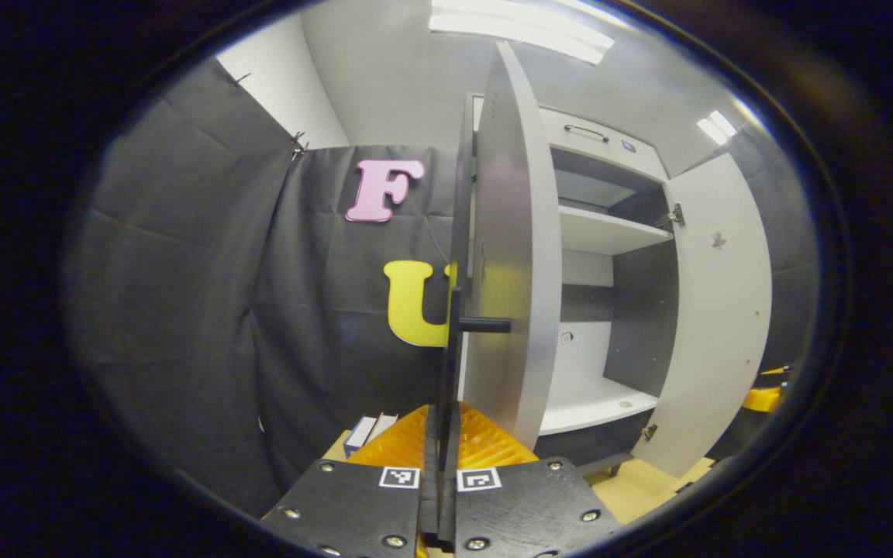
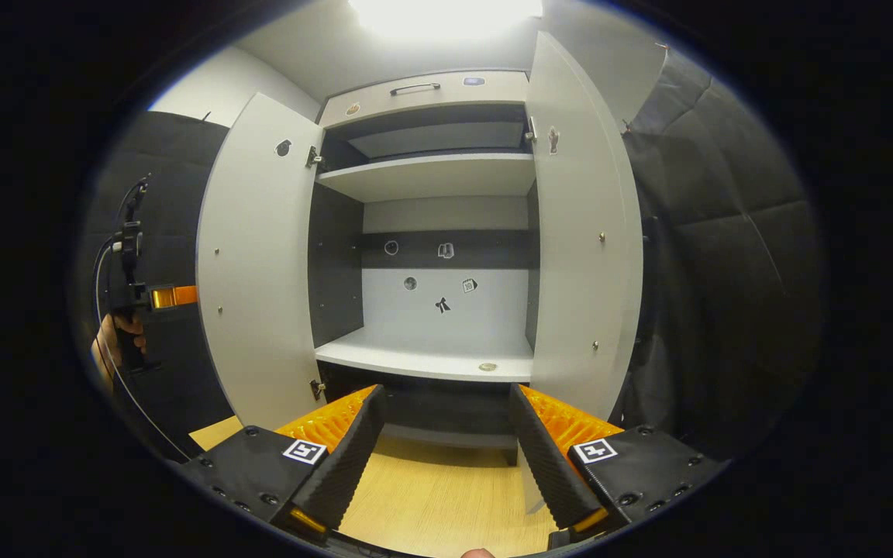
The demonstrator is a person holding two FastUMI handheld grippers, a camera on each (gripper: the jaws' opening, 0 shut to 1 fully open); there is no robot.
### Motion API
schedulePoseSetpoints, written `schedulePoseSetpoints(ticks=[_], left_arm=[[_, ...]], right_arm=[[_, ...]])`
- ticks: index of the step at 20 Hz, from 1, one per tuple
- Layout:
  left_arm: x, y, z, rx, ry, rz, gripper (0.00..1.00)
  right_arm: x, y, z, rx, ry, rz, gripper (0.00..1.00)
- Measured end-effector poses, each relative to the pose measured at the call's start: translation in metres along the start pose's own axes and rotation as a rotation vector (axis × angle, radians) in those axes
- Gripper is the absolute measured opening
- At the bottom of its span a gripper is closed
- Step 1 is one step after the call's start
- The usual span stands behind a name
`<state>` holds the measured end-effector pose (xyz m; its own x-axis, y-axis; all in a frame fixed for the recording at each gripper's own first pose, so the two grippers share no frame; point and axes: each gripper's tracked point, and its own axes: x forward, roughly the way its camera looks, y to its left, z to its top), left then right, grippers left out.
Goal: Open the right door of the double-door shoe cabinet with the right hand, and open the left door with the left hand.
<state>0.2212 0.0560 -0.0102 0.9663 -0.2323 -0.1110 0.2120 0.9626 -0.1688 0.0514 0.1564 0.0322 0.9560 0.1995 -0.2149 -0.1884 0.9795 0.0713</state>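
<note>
The shoe cabinet (image 2: pixel 431 93) stands with both doors swung wide. In the left gripper view the left door (image 1: pixel 508 256) shows edge-on, and its long vertical bar handle (image 1: pixel 454 232) runs down between the fingers of my left gripper (image 1: pixel 440 434), which is shut on it. The right door (image 1: pixel 718 310) hangs open farther right. In the right gripper view my right gripper (image 2: pixel 446 434) is open and holds nothing, facing the cabinet's inside between the left door (image 2: pixel 256 263) and the right door (image 2: pixel 578 232). The left gripper (image 2: pixel 136 256) and a hand (image 2: pixel 109 345) show past the left door's outer edge.
Bare shelves (image 2: pixel 431 178) and a lower shelf (image 2: pixel 423 353) sit inside the cabinet, under a top drawer with a handle (image 2: pixel 415 87). A wooden floor (image 2: pixel 431 496) lies in front. Small boxes (image 1: pixel 365 434) sit low on the left, and a yellow object (image 1: pixel 764 397) lies past the right door.
</note>
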Motion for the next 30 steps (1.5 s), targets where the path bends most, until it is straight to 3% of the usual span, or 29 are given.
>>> schedulePoseSetpoints(ticks=[4, 10, 15, 17, 18, 20, 21, 22, 24, 25, 28, 30], left_arm=[[-0.004, 0.002, 0.007, 0.078, -0.03, 0.003, 0.0], [-0.017, -0.002, 0.022, 0.103, -0.058, 0.029, 0.0], [-0.07, -0.023, -0.015, 0.139, -0.018, 0.08, 0.0], [-0.08, -0.029, -0.026, 0.147, -0.006, 0.098, 0.05], [-0.084, -0.037, -0.03, 0.14, -0.003, 0.1, 0.01], [-0.09, -0.045, -0.036, 0.123, -0.015, 0.113, 0.05], [-0.093, -0.047, -0.037, 0.115, -0.026, 0.121, 0.11], [-0.096, -0.051, -0.037, 0.109, -0.041, 0.123, 0.1], [-0.098, -0.058, -0.034, 0.113, -0.064, 0.127, 0.3], [-0.099, -0.058, -0.032, 0.123, -0.077, 0.139, 0.33], [-0.105, -0.062, -0.033, 0.136, -0.074, 0.162, 0.98], [-0.104, -0.06, -0.034, 0.136, -0.071, 0.181, 1.0]], right_arm=[[-0.01, -0.005, 0.008, -0.016, -0.014, -0.006, 0.99], [-0.017, -0.017, 0.009, -0.021, -0.035, -0.02, 0.99], [-0.029, -0.032, 0.006, -0.059, -0.081, -0.068, 0.96], [-0.033, -0.039, 0.003, -0.054, -0.092, -0.095, 1.0], [-0.034, -0.045, 0.0, -0.045, -0.093, -0.105, 0.97], [-0.036, -0.055, -0.005, -0.009, -0.094, -0.119, 0.97], [-0.036, -0.059, -0.007, 0.013, -0.096, -0.125, 1.0], [-0.036, -0.063, -0.009, 0.029, -0.1, -0.134, 1.0], [-0.035, -0.075, -0.013, 0.036, -0.103, -0.158, 0.99], [-0.037, -0.079, -0.016, 0.033, -0.104, -0.168, 0.99], [-0.043, -0.093, -0.014, 0.002, -0.129, -0.198, 0.99], [-0.046, -0.097, -0.009, -0.01, -0.152, -0.206, 1.0]])
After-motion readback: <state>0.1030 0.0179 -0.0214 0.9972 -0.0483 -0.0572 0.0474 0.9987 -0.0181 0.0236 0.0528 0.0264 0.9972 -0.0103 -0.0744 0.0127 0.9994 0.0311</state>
